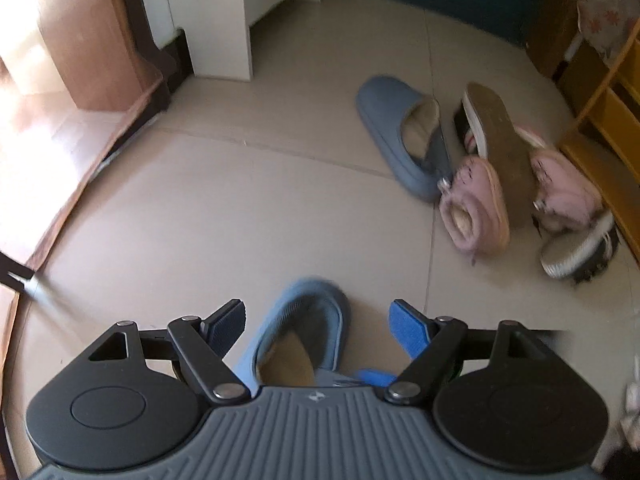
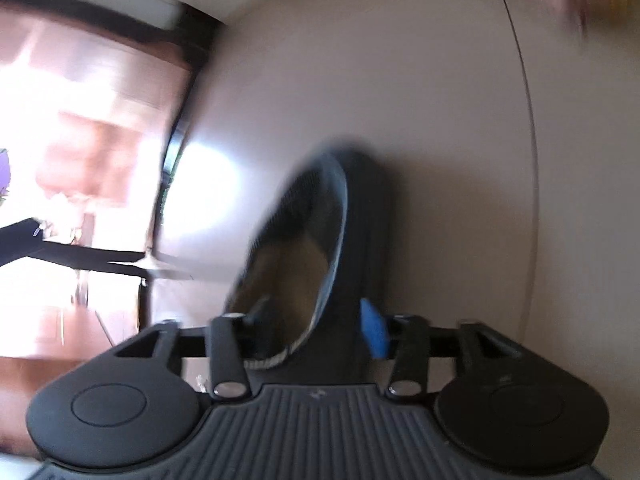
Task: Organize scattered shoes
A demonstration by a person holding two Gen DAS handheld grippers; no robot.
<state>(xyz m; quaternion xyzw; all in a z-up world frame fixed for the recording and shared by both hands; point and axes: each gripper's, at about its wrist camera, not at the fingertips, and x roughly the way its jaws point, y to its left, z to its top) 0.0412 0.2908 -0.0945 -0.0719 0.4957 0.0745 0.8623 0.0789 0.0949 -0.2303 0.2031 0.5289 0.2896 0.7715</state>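
In the left wrist view my left gripper (image 1: 318, 320) is open above a blue slipper (image 1: 316, 320) that lies between its fingers near the lens. A second blue slipper (image 1: 396, 136), pink fluffy slippers (image 1: 476, 208), an upturned sole (image 1: 504, 140) and a striped shoe (image 1: 576, 252) lie in a pile at the right. In the blurred right wrist view my right gripper (image 2: 316, 320) is shut on the blue slipper (image 2: 340, 240), one finger inside its opening and the blue pad (image 2: 374, 332) on its outer side, lifted off the floor.
A yellow wooden shoe rack (image 1: 604, 120) stands at the right edge beside the pile. A white cabinet (image 1: 224, 20) and a wooden step (image 1: 80, 92) lie at the left. Beige tiled floor (image 1: 240, 200) spreads between them.
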